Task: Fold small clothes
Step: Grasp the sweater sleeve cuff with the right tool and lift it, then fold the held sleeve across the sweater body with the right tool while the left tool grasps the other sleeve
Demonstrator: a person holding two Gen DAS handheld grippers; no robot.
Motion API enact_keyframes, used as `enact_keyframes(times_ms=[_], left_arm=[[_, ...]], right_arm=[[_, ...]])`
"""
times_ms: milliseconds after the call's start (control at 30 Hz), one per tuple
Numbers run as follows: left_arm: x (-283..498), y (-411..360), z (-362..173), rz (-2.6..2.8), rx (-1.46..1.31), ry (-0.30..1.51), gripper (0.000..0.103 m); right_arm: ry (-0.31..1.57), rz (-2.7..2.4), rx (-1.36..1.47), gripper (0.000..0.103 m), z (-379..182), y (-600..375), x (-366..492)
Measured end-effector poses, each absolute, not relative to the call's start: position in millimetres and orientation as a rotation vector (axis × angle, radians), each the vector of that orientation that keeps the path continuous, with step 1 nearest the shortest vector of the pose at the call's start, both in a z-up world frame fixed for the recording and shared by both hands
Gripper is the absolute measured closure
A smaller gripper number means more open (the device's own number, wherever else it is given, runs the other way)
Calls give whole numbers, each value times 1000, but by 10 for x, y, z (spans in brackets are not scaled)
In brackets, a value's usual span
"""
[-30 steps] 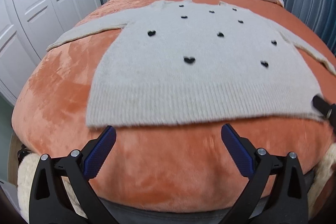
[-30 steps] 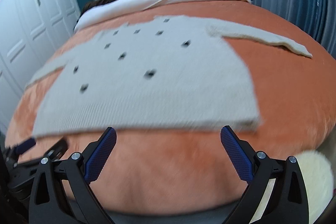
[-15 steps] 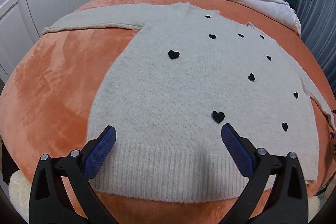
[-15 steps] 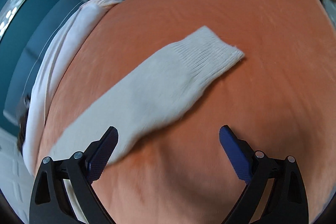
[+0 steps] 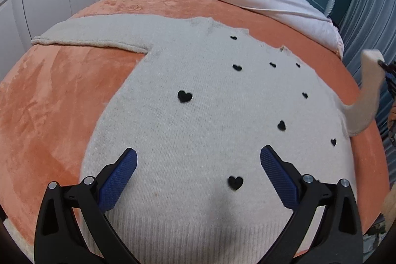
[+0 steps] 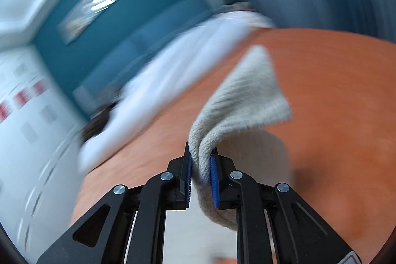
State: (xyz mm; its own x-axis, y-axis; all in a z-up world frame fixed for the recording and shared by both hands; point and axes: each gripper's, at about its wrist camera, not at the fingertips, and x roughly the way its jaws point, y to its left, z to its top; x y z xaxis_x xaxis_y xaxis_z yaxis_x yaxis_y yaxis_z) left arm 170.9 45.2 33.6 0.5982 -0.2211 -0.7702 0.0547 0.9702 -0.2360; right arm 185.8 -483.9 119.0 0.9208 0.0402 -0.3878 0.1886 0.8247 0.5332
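Blue-padded jaws of the right gripper [image 6: 200, 165], wide apart a second ago, are closing on the cuff of the sweater's sleeve [image 6: 245, 100], now raised off the orange bed [image 6: 334, 81]: the first fold is starting. Left gripper [image 5: 198, 165] hovers spread over the cream sweater [image 5: 203, 115], lying flat. No legible writing.

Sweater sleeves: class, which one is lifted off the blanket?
The sleeve at the picture's right, pinched in the closing right tool; the other sleeve lies flat.
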Motion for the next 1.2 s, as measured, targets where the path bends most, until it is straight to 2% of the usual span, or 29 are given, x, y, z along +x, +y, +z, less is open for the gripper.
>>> enact_keyframes(times_ms=[100,133,167,267,400,567,800,867,900,933,967,1000,1033,1067,1200], left_arm=[[1867,502,448,-176,-256,890,5],[1941,517,476,-188,-281,890,5],[2019,519,493,-196,-300,892,5],[2284,525,468,-228,-347,915,5],[2739,506,322,-270,-424,943,5],[3415,295,17,-275,-548,1023,5],[3991,9,-273,-172,-638,1076,5],[4072,-59,-230,-166,-613,1064,18],[4095,-86,-197,-174,-597,1055,46],[4133,-111,-171,-203,-589,1052,83],[4178,-140,-136,-268,-596,1055,98],[4208,-156,-77,-298,-602,1045,95],[4202,-153,9,-302,-593,1017,96],[4177,-140,150,-310,-573,965,96],[4012,-38,562,-349,-549,809,96]], right_arm=[[494,176,495,77,1116,-3716,2294],[538,221,471,66,975,-3421,2375],[593,255,447,62,784,-3130,2447],[704,261,433,62,334,-2819,2433],[756,148,546,61,-75,-3162,2035],[739,-52,688,52,-275,-4009,1517],[725,-116,829,48,-464,-4520,1658],[723,-124,863,46,-504,-4507,1762],[718,-136,871,46,-511,-4505,1811],[716,-145,865,46,-518,-4491,1834],[717,-156,850,49,-518,-4464,1850],[716,-165,836,54,-495,-4447,1880],[710,-167,818,79,-452,-4438,1909],[688,-155,806,94,-358,-4427,1917],[492,-87,796,95,79,-4390,1751]])
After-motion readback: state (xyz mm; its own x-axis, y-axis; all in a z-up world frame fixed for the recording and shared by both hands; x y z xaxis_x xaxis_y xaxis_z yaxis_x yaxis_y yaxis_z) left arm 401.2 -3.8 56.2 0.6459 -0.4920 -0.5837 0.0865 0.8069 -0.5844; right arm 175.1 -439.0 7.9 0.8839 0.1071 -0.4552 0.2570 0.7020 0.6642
